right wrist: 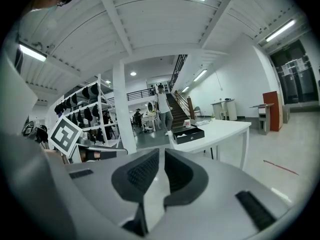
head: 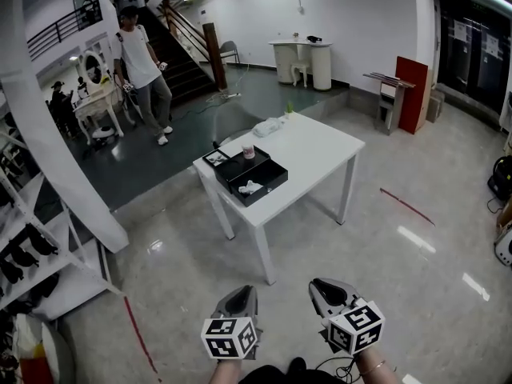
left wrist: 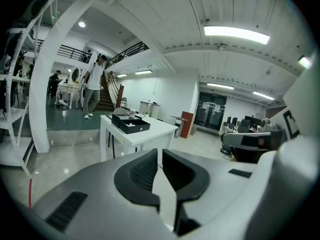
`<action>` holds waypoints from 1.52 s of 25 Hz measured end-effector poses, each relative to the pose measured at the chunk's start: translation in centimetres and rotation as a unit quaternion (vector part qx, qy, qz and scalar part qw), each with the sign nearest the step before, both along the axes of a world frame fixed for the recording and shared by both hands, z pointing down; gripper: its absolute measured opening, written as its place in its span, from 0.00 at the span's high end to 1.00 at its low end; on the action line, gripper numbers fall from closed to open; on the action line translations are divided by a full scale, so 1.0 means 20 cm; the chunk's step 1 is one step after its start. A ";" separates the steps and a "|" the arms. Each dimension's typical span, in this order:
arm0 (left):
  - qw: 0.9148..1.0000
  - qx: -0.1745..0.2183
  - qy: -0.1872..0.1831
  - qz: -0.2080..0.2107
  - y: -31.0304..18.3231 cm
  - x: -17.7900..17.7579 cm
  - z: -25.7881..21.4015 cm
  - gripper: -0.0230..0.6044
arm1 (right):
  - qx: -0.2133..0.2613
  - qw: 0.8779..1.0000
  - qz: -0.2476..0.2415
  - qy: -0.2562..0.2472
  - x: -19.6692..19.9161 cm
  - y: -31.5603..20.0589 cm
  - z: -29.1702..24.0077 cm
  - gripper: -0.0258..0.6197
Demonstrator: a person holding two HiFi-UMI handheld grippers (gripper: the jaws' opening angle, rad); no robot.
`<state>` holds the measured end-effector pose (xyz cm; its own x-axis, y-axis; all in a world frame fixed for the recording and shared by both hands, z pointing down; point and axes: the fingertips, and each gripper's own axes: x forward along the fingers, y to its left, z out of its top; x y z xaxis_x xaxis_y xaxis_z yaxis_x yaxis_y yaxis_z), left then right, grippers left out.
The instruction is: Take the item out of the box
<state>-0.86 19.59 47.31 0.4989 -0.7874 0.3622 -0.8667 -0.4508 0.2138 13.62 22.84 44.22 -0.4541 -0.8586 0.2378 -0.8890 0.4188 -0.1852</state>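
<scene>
- Person (head: 142,62) stands well beyond the white table (head: 312,146), off its far-left side; not involved in the task.
- Left gripper (head: 239,296): well short of the table, on its near side. Jaws drawn together, nothing between them; it is aimed towards the table's near-left corner.
- Box (head: 254,181): black, open-topped, at the table's left end near the front edge. The item (head: 250,187), small and white, lies inside it. Its shape is too small to make out.
- Cup (head: 249,151): on the table just behind the box; keep clear of it.
- Right gripper (head: 328,291): also well short of the table, on its near side. Jaws clenched on nothing.
- Judgement: task not started; the step in hand is the approach.
- Advice: walk up to the table's left end and part the working jaws before reaching over the box wall. Come down from above onto the item. Steady the box with the other gripper so it does not slide or lift with the item.
</scene>
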 end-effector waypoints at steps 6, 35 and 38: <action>1.000 -0.001 -0.006 -0.019 -0.01 -0.03 -0.01 0.91 | -0.014 1.000 -0.025 0.001 -0.03 -0.04 0.03 0.80; 0.998 -0.051 0.017 -0.022 -1.12 -0.21 0.21 0.91 | -0.068 0.997 -0.036 -0.023 -0.25 -1.21 0.20 0.57; 0.998 -0.052 0.017 -0.021 -1.27 -0.25 0.20 0.91 | -0.068 0.997 -0.027 -0.020 -0.26 -1.36 0.18 0.57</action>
<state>-5.78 -5.90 51.31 0.4800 -0.7668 0.4261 -0.8755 -0.3882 0.2878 8.43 -4.42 47.82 -0.5110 -0.7935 0.3305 -0.8561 0.4353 -0.2785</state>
